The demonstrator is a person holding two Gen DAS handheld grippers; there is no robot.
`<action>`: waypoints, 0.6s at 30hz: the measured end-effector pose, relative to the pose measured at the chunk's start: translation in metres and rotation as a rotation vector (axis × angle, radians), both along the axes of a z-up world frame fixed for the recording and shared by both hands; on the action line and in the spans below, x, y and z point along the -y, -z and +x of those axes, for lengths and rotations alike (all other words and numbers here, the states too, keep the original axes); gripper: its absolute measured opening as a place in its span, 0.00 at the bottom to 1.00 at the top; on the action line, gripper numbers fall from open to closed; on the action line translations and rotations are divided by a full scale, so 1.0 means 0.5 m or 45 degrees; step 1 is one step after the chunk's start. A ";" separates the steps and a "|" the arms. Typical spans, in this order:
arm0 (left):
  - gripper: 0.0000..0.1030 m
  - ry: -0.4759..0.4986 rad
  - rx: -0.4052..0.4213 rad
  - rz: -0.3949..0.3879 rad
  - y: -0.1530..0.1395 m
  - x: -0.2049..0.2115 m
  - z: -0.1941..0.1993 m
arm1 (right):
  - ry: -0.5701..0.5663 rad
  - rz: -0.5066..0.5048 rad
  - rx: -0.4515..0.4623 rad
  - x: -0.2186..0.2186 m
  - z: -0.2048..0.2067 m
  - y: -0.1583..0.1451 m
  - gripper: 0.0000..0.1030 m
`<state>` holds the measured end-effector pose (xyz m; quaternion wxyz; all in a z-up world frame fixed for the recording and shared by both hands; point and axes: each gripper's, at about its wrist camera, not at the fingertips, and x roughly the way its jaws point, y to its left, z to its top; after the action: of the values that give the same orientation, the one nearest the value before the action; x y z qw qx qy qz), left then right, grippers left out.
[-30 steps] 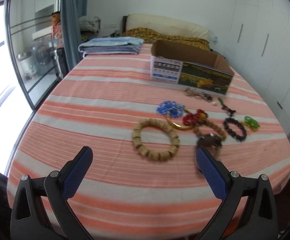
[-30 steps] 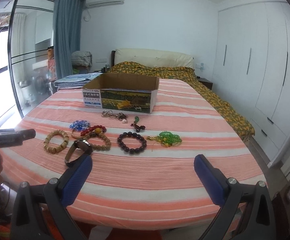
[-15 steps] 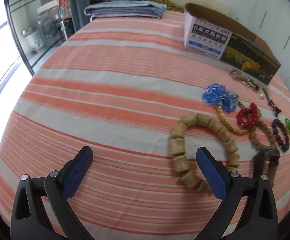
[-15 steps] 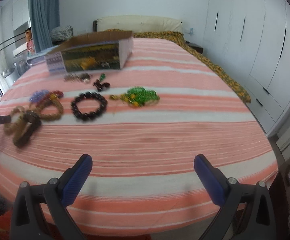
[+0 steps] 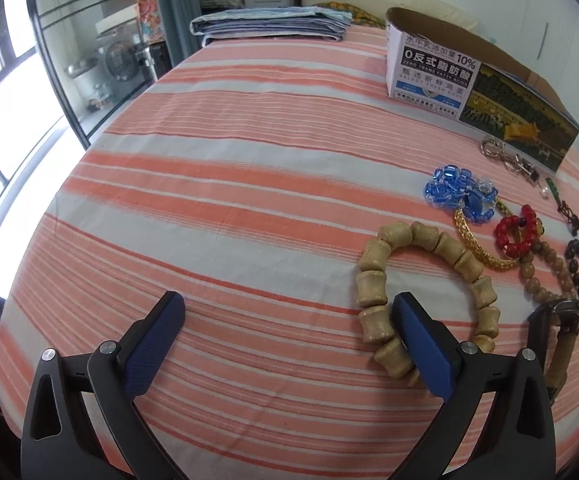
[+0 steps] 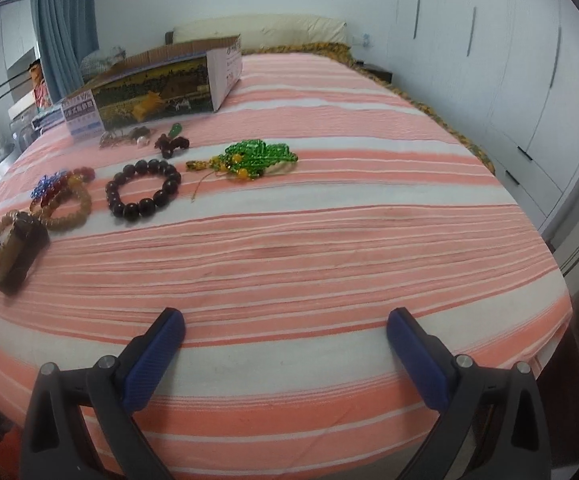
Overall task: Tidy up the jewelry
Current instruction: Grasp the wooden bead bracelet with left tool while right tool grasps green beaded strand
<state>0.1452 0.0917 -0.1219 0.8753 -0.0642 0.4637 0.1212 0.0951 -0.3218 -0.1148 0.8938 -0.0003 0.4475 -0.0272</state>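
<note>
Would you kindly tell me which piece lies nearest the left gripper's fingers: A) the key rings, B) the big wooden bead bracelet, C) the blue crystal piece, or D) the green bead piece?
B: the wooden bracelet lies right at the open left gripper, partly behind its right finger.

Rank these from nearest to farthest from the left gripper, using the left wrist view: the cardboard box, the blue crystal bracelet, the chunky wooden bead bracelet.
Measured from the left gripper:
1. Chunky wooden bead bracelet, right by its right finger.
2. Blue crystal bracelet, farther up on the right.
3. Cardboard box, far back on the right.
</note>
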 end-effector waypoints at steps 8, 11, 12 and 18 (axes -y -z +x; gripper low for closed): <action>1.00 0.040 -0.049 -0.013 -0.001 0.006 0.028 | -0.150 0.005 -0.099 0.014 0.177 0.000 1.00; 1.00 0.088 -0.064 -0.015 0.000 0.014 0.036 | -0.131 0.025 -0.101 0.017 0.246 -0.001 0.99; 1.00 0.095 -0.063 -0.016 0.000 0.016 0.036 | -0.148 0.012 -0.088 0.009 0.263 -0.003 0.90; 0.74 0.190 -0.038 -0.012 -0.012 0.039 0.027 | -0.314 0.040 -0.059 -0.035 0.282 -0.015 0.15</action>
<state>0.1588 0.0721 -0.1159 0.8747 -0.0317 0.4806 0.0544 0.2361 -0.3042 -0.1072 0.8797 -0.0422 0.4651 0.0900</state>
